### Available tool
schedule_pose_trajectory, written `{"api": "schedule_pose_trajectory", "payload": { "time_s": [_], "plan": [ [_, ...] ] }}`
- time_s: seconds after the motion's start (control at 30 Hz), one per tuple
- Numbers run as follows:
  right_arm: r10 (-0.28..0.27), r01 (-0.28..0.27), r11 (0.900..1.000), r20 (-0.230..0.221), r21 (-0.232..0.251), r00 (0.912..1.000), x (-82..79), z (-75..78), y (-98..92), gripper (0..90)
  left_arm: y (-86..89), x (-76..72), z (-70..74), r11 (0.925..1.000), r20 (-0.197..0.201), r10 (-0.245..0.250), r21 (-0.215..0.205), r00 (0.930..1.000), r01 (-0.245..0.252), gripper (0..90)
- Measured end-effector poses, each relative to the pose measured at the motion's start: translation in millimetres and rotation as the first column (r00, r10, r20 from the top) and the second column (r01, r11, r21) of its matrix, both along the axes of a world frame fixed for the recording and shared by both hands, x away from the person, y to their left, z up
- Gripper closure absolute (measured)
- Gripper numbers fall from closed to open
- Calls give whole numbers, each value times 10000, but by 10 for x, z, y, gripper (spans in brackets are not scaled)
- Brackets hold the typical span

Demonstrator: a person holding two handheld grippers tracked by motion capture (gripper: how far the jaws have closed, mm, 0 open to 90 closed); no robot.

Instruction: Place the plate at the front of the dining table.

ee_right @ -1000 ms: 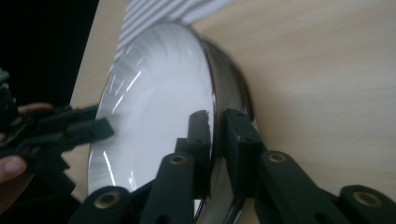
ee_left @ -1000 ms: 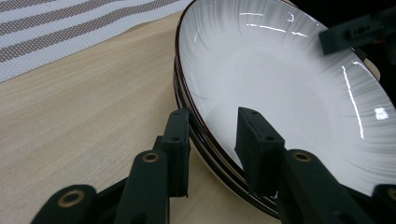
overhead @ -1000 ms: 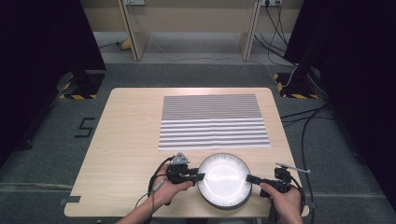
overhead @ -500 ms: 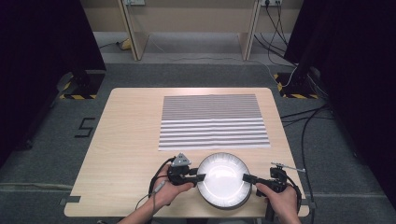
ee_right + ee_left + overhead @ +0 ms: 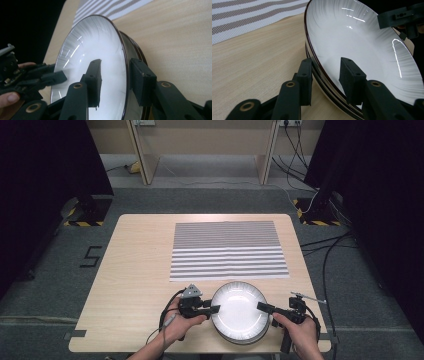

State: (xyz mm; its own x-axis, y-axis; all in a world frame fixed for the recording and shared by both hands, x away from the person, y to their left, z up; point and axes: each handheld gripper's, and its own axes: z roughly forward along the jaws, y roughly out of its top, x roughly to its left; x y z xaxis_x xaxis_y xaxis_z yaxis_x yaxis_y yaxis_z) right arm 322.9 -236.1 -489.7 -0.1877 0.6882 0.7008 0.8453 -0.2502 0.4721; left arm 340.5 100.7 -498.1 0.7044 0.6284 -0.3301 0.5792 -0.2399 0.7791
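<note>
Your left gripper (image 5: pixel 214 309) is clamped on the left rim of the white plate (image 5: pixel 240 307) — one pad inside, one outside. Your right gripper (image 5: pixel 263 307) has just been opening; its jaws straddle the right rim, apparently loose. The plate sits at the table's (image 5: pixel 140 270) near edge, striped mat (image 5: pixel 227 249) just beyond; plate underside hidden.

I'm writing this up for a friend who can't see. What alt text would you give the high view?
Seen from above, a person's two hands hold the left gripper and right gripper at opposite edges of a white plate near the front edge of a wooden table. A striped placemat lies beyond the plate, and cables trail over the grey floor.
</note>
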Motion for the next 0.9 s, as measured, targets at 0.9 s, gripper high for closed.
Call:
{"api": "schedule_pose_trajectory", "payload": {
  "time_s": [0.9],
  "plan": [
    [-365,795,9671,-1775,2417,9834,-148,-128,-201,719,-53,20,-23,9992,195,73,400,9998,-81,641]
  ]
}}
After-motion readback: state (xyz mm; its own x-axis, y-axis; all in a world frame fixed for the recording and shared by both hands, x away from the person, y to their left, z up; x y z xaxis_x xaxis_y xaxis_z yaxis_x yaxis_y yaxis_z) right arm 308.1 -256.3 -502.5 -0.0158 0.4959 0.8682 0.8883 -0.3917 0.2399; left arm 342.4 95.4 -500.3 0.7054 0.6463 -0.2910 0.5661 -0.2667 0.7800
